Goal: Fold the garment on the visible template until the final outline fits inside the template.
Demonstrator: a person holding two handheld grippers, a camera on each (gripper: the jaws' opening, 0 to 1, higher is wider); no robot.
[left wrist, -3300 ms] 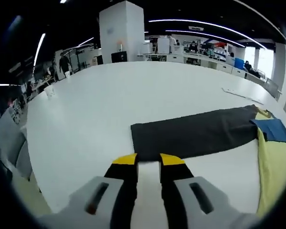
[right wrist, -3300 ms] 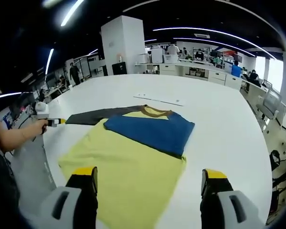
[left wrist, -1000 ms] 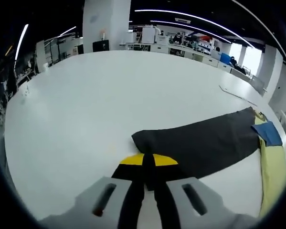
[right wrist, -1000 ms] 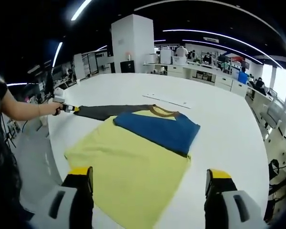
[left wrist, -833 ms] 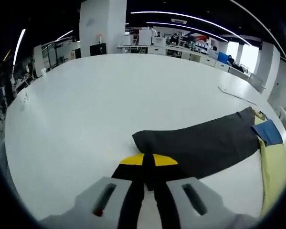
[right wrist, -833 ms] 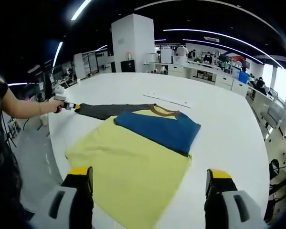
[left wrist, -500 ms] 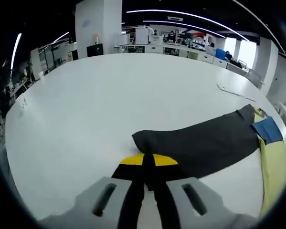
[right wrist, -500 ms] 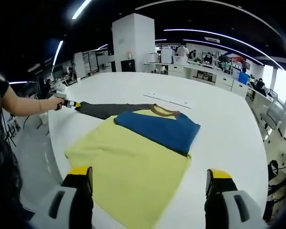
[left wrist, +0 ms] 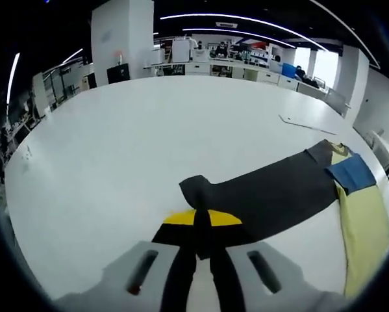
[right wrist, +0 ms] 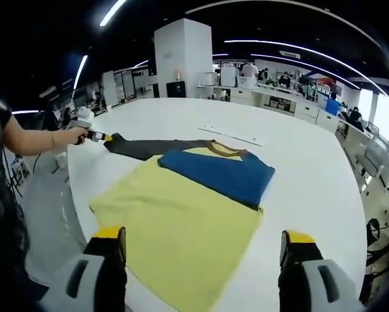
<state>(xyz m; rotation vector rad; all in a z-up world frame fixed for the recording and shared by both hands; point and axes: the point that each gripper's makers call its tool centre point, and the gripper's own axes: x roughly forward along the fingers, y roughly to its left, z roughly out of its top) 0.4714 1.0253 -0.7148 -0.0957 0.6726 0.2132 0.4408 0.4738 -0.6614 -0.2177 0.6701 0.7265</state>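
A yellow shirt (right wrist: 175,234) lies flat on the white table (right wrist: 298,169), its blue sleeve (right wrist: 217,171) folded across the chest. Its dark grey sleeve (left wrist: 272,195) stretches out sideways. My left gripper (left wrist: 195,224) is shut on the cuff of that grey sleeve, which is lifted and slightly curled at the end. In the right gripper view the same gripper (right wrist: 97,136) shows at the far left, held by a person's hand, with the grey sleeve (right wrist: 152,147) running from it. My right gripper (right wrist: 204,244) hangs open above the shirt's near hem, its jaws wide apart.
A thin white strip (right wrist: 236,136) lies on the table beyond the collar. The table's edge (right wrist: 74,201) curves close on the left of the right gripper view. Desks, a white pillar (right wrist: 183,55) and people stand far behind.
My left gripper closed on the grey sleeve's cuff, then lifted it and drew it toward the shirt, curling the sleeve end. My right gripper stayed open and nearly still.
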